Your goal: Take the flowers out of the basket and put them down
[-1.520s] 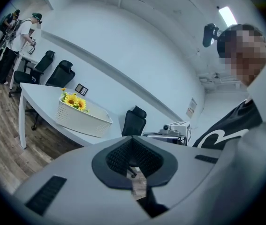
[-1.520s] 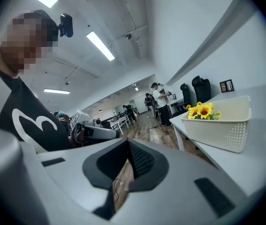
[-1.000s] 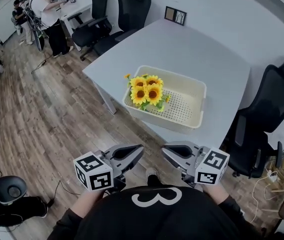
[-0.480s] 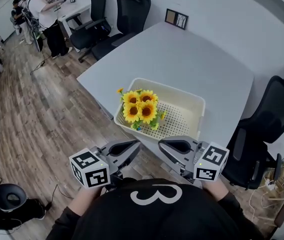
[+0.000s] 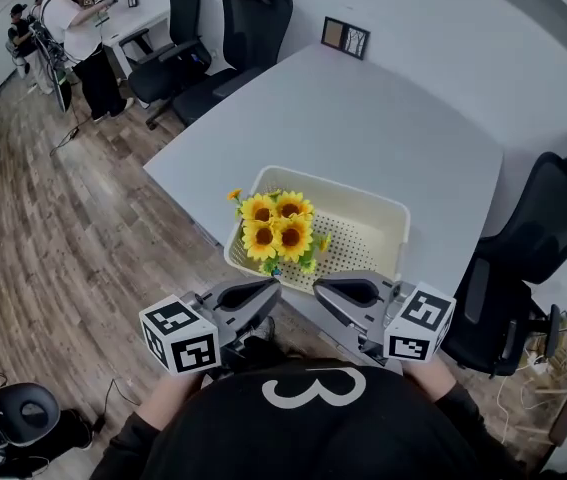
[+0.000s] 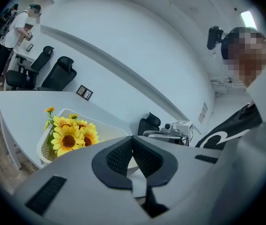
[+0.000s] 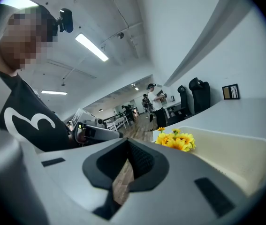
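Observation:
A bunch of yellow sunflowers [image 5: 276,232] stands in the left end of a cream perforated basket [image 5: 383,218] near the front edge of the white table [image 5: 363,118]. My left gripper [image 5: 271,290] and right gripper [image 5: 320,290] hang side by side just short of the basket, tips pointing toward each other. Both are shut with nothing between the jaws. The left gripper view shows the sunflowers [image 6: 69,132] in the basket [image 6: 46,146] to the left of my shut jaws [image 6: 132,139]. The right gripper view shows the sunflowers [image 7: 176,140] beyond my shut jaws [image 7: 127,142].
Black office chairs [image 5: 243,18] stand at the table's far side and another chair [image 5: 543,238] at its right. A small framed picture [image 5: 347,36] lies on the table's far edge. People [image 5: 78,38] stand at the far left on the wooden floor [image 5: 63,248].
The basket with the flowers has come nearer to both grippers in the head view as the person stepped up to the table. Both grippers stay shut.

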